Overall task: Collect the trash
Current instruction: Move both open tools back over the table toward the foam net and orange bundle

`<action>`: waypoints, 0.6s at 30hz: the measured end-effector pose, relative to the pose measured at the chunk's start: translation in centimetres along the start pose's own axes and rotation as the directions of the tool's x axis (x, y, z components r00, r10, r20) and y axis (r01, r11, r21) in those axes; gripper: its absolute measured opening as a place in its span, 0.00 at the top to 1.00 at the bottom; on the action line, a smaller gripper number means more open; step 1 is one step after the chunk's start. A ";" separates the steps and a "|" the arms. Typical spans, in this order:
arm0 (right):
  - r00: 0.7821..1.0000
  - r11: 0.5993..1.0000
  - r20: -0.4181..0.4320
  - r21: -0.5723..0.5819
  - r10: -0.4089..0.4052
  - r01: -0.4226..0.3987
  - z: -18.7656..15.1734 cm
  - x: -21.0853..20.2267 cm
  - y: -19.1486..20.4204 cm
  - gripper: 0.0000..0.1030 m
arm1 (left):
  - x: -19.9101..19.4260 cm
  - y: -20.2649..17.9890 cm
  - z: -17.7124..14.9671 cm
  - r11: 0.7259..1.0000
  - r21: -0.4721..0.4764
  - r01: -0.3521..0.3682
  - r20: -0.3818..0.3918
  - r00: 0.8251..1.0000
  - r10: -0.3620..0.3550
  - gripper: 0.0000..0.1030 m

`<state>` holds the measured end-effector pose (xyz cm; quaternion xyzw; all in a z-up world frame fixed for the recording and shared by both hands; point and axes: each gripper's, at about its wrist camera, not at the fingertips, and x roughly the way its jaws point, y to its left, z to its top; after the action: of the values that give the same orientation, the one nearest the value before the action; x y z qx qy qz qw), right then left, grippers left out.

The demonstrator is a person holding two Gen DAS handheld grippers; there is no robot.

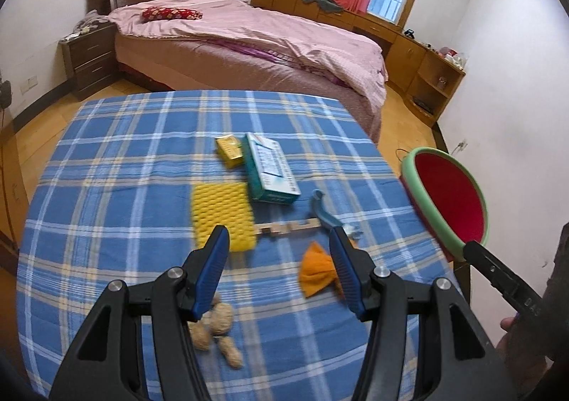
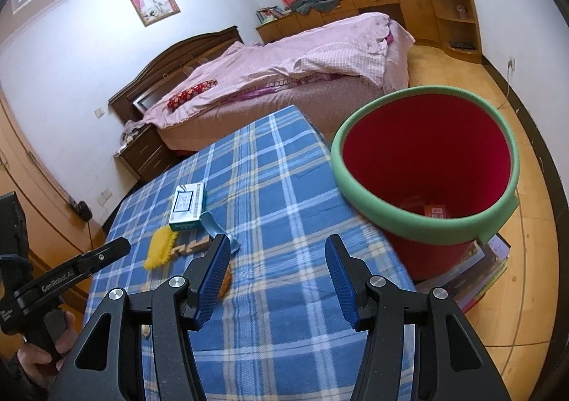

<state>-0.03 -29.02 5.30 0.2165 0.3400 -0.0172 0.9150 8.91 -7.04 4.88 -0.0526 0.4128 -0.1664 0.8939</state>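
On blue plaid-clothed surface [image 1: 117,159]:
- small yellow cardboard box [image 1: 230,150]: 1
- teal-and-white rectangular carton [image 1: 272,168]: 1
- yellow foam net sleeve [image 1: 224,216]: 1
- pale wooden notched strip [image 1: 288,226]: 1
- light blue plastic curved piece [image 1: 322,210]: 1
- orange crumpled peel-like scrap [image 1: 316,267]: 1
- tan peanut shells [image 1: 217,331]: about 4, count unsure, partly hidden

Beside surface:
- red plastic bucket with green foam rim [image 2: 426,166]: 1
- small red-and-white item [image 2: 436,210] in bucket bottom: 1

Black tongs with blue pads: 2, left [image 1: 279,266], right [image 2: 277,274].

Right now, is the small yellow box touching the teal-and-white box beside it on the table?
Cannot tell. In the left wrist view the small yellow box sits right against the teal-and-white box, but blur hides any gap; the right wrist view hides it.
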 end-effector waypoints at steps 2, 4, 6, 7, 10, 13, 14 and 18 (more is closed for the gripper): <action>1.000 1.000 -0.003 0.000 -0.003 0.003 -0.4 0.2 0.4 0.45 | 0.4 0.7 0.0 1.000 -0.008 -0.009 -0.004 1.000 0.009 0.43; 1.000 1.000 -0.008 0.002 -0.006 0.006 -0.6 0.5 0.5 0.45 | 0.8 1.5 0.1 1.000 -0.017 -0.015 -0.009 1.000 0.015 0.43; 1.000 1.000 -0.012 0.006 -0.006 0.006 -0.7 0.7 0.7 0.45 | 1.3 2.2 0.3 0.999 -0.024 -0.022 -0.017 1.000 0.022 0.43; 1.000 1.000 -0.015 0.007 -0.006 0.006 -0.7 0.8 0.7 0.44 | 1.7 2.5 0.4 0.999 -0.026 -0.025 -0.023 0.999 0.025 0.42; 1.000 1.000 -0.023 0.005 -0.010 0.010 -0.9 1.3 1.0 0.44 | 2.6 3.2 0.7 0.999 -0.031 -0.037 -0.031 0.999 0.036 0.36; 0.999 1.000 -0.036 0.003 -0.014 0.014 -1.0 1.9 1.1 0.44 | 3.8 3.8 1.0 0.998 -0.036 -0.051 -0.046 0.998 0.050 0.35; 0.999 1.000 -0.039 0.002 -0.015 0.015 -1.0 2.1 1.1 0.44 | 4.3 4.0 1.1 0.998 -0.036 -0.058 -0.053 0.997 0.056 0.35; 0.999 1.000 -0.051 0.003 -0.020 0.020 -1.1 2.6 1.0 0.44 | 5.8 4.2 1.3 0.997 -0.024 -0.080 -0.073 0.994 0.078 0.35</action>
<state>1.52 -27.40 3.30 0.2153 0.3651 -0.0215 0.9055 14.49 -5.18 0.57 -0.0420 0.4489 -0.1273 0.8835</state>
